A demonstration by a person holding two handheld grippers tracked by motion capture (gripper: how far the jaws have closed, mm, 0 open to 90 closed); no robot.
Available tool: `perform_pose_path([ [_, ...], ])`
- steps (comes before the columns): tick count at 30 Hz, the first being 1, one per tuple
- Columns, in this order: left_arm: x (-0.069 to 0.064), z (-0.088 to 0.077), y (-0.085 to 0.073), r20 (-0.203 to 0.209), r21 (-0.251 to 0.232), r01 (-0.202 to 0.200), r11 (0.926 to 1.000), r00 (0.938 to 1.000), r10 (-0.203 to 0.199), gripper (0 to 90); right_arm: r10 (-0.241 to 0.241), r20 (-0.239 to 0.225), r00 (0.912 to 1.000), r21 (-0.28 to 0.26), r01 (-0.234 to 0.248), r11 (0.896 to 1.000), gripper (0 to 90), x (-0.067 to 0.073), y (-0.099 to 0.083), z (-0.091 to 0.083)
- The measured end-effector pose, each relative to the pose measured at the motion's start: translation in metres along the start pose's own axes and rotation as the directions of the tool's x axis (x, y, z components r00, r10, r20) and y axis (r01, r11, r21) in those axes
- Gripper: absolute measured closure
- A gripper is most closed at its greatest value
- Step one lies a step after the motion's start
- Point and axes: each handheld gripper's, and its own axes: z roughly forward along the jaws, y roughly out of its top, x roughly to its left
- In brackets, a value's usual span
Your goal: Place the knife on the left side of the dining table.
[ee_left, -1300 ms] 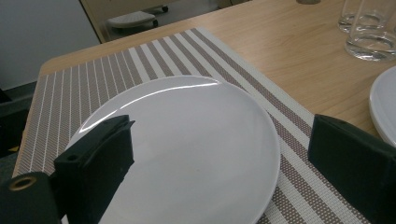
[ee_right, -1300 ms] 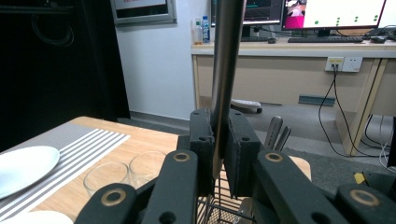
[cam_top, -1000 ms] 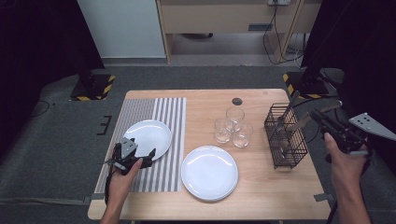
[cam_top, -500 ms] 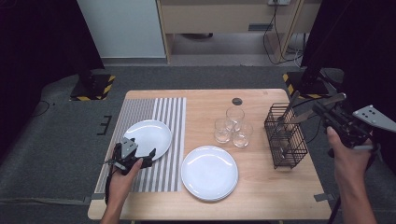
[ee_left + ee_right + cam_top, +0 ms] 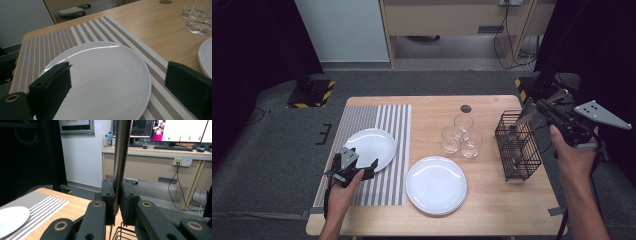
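My right gripper (image 5: 543, 106) hangs above the top right of a black wire basket (image 5: 517, 150), shut on a steel utensil (image 5: 525, 119). In the right gripper view the utensil's handle (image 5: 122, 145) rises straight up from between the pressed jaws of that gripper (image 5: 117, 185), with the basket's rim (image 5: 123, 231) just below. My left gripper (image 5: 362, 158) rests low at the near edge of a white plate (image 5: 371, 145) on the striped placemat (image 5: 372, 112). Its jaws stand wide open around the plate's near rim (image 5: 105, 82), the left gripper (image 5: 117, 72) holding nothing.
A second white plate (image 5: 436, 184) lies on the bare wood at the front middle. Three clear glasses (image 5: 461, 136) stand together between the plates and the basket. More utensils (image 5: 526, 106) stick out of the basket. A round cable hole (image 5: 466, 108) marks the table's far edge.
My right gripper has risen and drifted right with the utensil, drawing it up out of the basket. The left gripper has stayed where it was.
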Motion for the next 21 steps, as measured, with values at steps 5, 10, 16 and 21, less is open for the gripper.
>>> perform_pose_path([
  [5,0.0,0.0,0.0,0.001,-0.001,0.0,1.0,1.0,0.0,6.2,0.0,0.002,1.0,0.014,0.0,1.0,82.7,0.003,0.0,0.009],
  [10,0.0,0.0,0.0,0.0,0.001,0.0,1.0,1.0,0.0,6.2,-0.008,-0.004,1.0,0.024,0.008,1.0,82.8,0.007,0.001,0.014],
  [16,0.0,0.0,0.0,0.001,-0.001,0.001,1.0,1.0,-0.001,6.2,-0.013,-0.014,0.9998,0.03,0.014,0.999,82.8,0.013,0.004,0.018],
  [21,0.001,0.0,0.0,0.0,0.0,0.0,1.0,1.0,0.0,6.2,-0.02,-0.027,0.9994,0.027,0.02,0.999,82.8,0.021,0.007,0.02],
])
